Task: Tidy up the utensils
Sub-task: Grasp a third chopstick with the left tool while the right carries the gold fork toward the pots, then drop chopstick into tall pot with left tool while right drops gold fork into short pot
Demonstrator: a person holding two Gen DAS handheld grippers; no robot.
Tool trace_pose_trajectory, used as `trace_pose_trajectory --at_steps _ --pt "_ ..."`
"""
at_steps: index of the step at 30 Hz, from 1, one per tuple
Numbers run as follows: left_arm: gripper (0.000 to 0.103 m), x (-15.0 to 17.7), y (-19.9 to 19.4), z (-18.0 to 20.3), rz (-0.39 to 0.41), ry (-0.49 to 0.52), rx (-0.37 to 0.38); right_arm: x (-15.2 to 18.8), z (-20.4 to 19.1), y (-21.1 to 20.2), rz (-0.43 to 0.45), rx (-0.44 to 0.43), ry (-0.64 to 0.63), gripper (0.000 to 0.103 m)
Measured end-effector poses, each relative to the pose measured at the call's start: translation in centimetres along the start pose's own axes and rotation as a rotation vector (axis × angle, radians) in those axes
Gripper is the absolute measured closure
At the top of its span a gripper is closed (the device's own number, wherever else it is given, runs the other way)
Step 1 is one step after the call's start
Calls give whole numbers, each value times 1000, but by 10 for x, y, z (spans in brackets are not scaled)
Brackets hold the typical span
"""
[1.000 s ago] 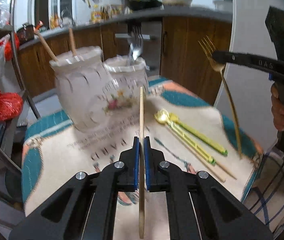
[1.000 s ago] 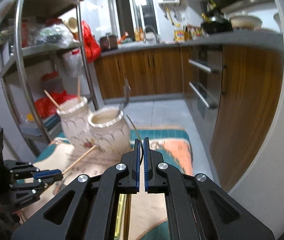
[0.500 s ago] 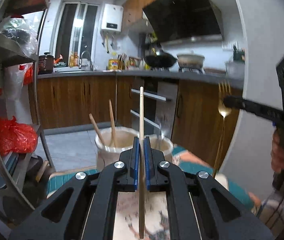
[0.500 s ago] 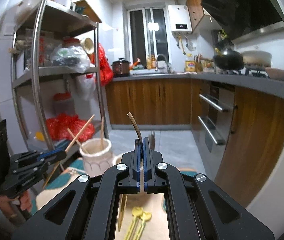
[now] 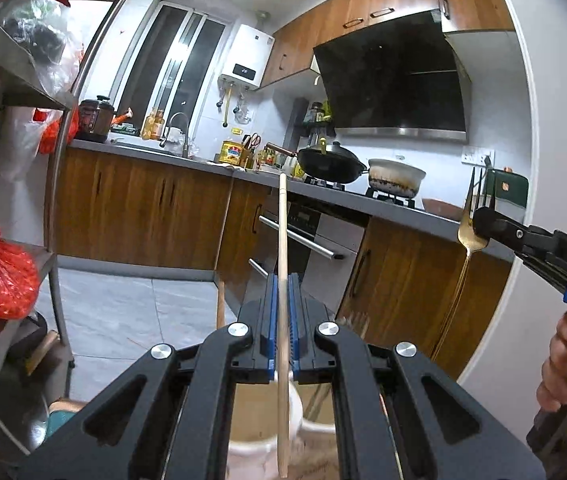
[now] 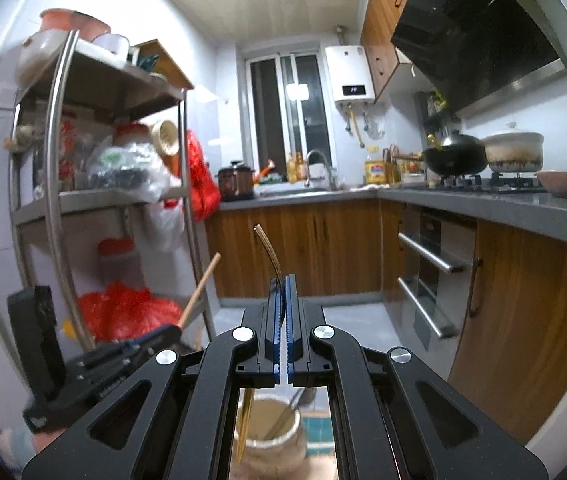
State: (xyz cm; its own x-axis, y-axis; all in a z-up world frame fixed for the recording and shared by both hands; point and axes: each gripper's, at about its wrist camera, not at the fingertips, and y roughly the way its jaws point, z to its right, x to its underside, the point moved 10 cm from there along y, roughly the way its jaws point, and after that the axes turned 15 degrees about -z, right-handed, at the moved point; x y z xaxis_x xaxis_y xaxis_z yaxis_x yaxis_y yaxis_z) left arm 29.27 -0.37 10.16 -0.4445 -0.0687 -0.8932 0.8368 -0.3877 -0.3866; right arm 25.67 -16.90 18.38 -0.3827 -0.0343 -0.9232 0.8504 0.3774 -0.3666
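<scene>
My left gripper (image 5: 282, 280) is shut on a wooden chopstick (image 5: 282, 248) held upright, its lower end above the mouth of a white ceramic jar (image 5: 259, 420). Another chopstick (image 5: 221, 264) stands in that jar. My right gripper (image 6: 282, 280) is shut on a gold fork (image 6: 269, 252), held upright with its handle hanging over a second white jar (image 6: 275, 436) that holds utensils. The gold fork also shows in the left wrist view (image 5: 468, 232), tines up, in the right gripper (image 5: 479, 220). The left gripper (image 6: 179, 330) appears at lower left of the right wrist view with the chopstick (image 6: 199, 292).
A metal shelf rack (image 6: 59, 200) with bags and red plastic (image 6: 123, 312) stands on the left. Wooden kitchen cabinets (image 6: 323, 248) and an oven (image 6: 435, 272) lie ahead and right. A white wall (image 5: 523, 240) is close on the right. A patterned cloth (image 6: 319, 428) lies below.
Both grippers have risen and tilted up, so the table and loose utensils dropped out of view. The chopstick and fork now hang over the jars' mouths.
</scene>
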Motion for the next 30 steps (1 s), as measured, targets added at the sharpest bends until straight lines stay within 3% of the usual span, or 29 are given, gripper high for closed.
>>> trace_pose_trajectory --at_steps 6,12,22,30 --pt "98 1 28 4 7 78 -80 -5 6 21 43 29 15 100" --pt "98 8 39 -1 18 109 -115 1 10 39 61 58 26 100" --pt "98 28 31 -10 10 123 -118 39 6 71 -45 56 10 100" --pt "98 48 15 -19 -74 127 -138 64 7 79 -112 38 18 100"
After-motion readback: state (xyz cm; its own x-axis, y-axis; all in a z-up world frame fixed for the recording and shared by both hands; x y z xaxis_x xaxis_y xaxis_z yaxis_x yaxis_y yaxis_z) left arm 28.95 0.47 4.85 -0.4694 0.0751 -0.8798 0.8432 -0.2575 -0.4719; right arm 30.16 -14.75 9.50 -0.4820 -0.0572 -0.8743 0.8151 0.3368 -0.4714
